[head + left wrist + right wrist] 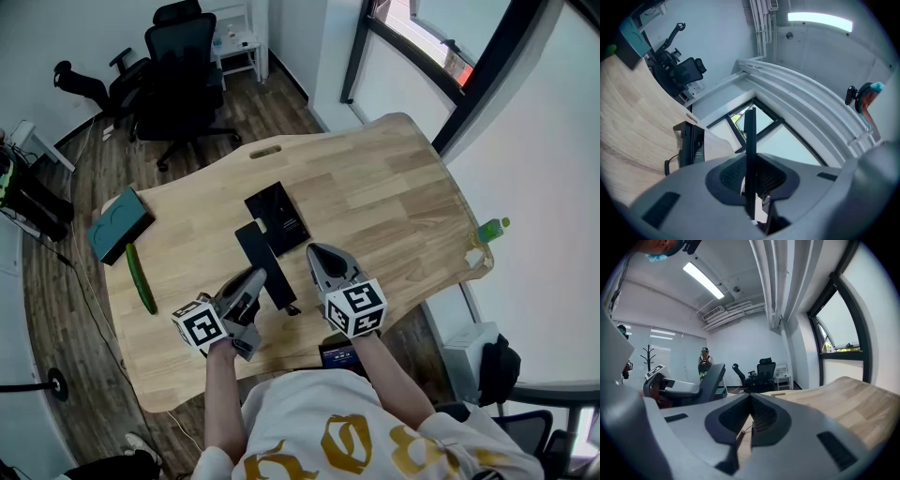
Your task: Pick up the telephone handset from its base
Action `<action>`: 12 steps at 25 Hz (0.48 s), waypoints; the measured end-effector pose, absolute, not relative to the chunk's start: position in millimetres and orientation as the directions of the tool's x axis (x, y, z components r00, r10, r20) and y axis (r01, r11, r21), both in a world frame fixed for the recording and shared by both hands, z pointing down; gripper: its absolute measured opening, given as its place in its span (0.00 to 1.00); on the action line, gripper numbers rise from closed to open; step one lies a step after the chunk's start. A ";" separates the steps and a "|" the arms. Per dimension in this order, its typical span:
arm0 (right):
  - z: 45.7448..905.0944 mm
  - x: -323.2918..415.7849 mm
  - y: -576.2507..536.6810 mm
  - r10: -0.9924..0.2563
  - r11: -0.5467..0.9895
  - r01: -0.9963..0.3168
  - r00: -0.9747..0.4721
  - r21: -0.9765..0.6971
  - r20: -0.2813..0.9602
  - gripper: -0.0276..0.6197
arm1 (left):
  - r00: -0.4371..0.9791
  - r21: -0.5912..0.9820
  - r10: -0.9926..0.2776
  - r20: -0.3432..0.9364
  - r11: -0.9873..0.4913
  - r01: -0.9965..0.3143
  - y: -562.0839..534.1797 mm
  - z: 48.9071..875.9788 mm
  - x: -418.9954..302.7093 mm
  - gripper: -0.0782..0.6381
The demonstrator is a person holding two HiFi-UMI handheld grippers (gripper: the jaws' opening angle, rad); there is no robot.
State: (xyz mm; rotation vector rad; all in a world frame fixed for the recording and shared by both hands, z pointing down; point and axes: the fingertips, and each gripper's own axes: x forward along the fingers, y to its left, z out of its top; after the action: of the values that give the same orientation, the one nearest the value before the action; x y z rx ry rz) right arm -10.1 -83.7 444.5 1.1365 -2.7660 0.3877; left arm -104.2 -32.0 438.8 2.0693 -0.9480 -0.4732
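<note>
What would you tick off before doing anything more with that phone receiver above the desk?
1. Grip: the left gripper is shut on the handset: ok.
2. The handset is lifted off the base: ok.
3. The coiled cord is free to follow: cannot tell.
4. The right gripper is shut, empty and beside the handset, not on it: ok.
5. The cucumber lies well aside: ok.

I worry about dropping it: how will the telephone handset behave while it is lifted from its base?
The telephone handset looks rigid, so it should not sag. It is long, and the left hand-held gripper is shut on it at one spot, so it may pivot. Its coiled cord may tug toward the base.
</note>
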 end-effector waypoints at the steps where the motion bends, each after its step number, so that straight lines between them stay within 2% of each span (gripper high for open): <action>1: 446.2 -10.4 -82.8 -0.669 0.687 -0.702 -0.711 -0.186 0.217 0.05 | 0.649 0.791 -0.761 -0.007 -0.401 -0.462 -31.9 439.4 -104.5 0.21; 12: 454.9 -4.6 -84.2 -0.680 0.671 -0.720 -0.692 -0.174 0.241 0.05 | 0.653 0.803 -0.758 -0.003 -0.391 -0.450 -32.9 443.1 -104.7 0.21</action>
State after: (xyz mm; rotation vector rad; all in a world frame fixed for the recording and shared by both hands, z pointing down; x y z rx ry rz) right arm -4.6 -84.2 454.9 1.1510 -2.7271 0.3851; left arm -104.7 -32.9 443.1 2.0473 -0.9365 -0.4752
